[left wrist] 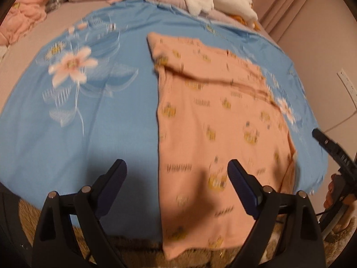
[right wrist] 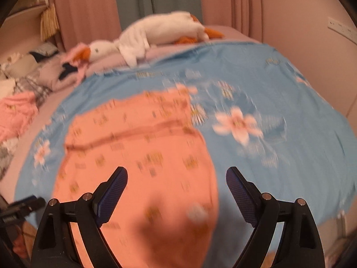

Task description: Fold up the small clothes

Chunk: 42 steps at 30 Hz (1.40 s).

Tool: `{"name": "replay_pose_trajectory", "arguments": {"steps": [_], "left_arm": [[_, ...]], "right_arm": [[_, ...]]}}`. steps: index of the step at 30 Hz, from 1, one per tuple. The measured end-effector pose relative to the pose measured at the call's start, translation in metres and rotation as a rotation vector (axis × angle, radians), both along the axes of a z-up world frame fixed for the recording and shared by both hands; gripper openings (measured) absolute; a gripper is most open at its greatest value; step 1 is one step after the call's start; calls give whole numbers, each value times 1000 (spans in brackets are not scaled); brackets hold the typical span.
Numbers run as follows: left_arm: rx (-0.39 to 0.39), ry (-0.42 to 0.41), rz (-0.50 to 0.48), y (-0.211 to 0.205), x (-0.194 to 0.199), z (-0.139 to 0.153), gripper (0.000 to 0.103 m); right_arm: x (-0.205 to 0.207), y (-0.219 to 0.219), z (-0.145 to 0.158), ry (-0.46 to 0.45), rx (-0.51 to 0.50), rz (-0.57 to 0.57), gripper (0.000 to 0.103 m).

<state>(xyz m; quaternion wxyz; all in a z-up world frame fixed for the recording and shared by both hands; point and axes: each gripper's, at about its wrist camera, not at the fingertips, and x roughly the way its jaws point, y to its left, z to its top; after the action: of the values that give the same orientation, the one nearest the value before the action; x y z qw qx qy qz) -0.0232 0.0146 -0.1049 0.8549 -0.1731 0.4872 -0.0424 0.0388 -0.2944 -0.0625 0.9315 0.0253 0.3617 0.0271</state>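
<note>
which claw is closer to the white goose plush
Hard to call; if either, the right. The goose plush lies at the bed's far edge, beyond the peach garment. Right claw and left claw both hover open, well short.

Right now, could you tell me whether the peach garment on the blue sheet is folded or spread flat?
Folded: the peach garment shows a straight left edge and a layered crease across its top.

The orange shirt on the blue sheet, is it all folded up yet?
Partly. The orange shirt lies flat on the blue sheet with a fold line across its far end, so one fold looks made. Both tongs, left and right, are open and hold nothing. It still looks long, so more folds probably remain.
</note>
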Motion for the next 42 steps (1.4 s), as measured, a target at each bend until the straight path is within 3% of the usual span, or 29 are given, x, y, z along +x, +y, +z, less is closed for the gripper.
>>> {"name": "replay_pose_trajectory", "arguments": {"steps": [5, 7, 10, 14, 20, 24, 27, 31, 34, 37, 39, 42], "left_arm": [[-23, 77, -2, -2, -20, -27, 82], [-20, 71, 4, -4, -27, -30, 81], [1, 67, -17, -9, -35, -32, 81], [-35, 83, -15, -9, -45, -36, 81], [-39, 108, -43, -15, -55, -42, 78], [-54, 106, -36, -13, -57, -42, 77], [-51, 124, -52, -16, -59, -44, 77], [-77, 175, -81, -23, -62, -55, 74], [-108, 216, -104, -29, -61, -65, 61], [-132, 251, -125, -35, -60, -75, 42], [-155, 255, -150, -40, -59, -77, 14], [-156, 209, -166, -44, -61, -68, 5]], "right_arm": [[-27, -3, -38, 123, 6, 7, 89], [-34, -3, -50, 164, 40, 17, 89], [-46, 4, -61, 188, 53, 29, 89], [-52, 16, -72, 213, 43, 54, 89], [-53, 26, -88, 240, -52, 45, 67], [-56, 22, -79, 218, -48, 80, 17], [-57, 8, -70, 213, 41, 77, 7], [-64, -23, -53, 165, 126, 9, 7], [-69, -45, -49, 146, 186, -43, 6], [-72, -58, -53, 144, 204, -80, 6], [-73, -62, -56, 156, 237, -84, 6], [-72, -63, -57, 158, 243, -81, 7]]}}
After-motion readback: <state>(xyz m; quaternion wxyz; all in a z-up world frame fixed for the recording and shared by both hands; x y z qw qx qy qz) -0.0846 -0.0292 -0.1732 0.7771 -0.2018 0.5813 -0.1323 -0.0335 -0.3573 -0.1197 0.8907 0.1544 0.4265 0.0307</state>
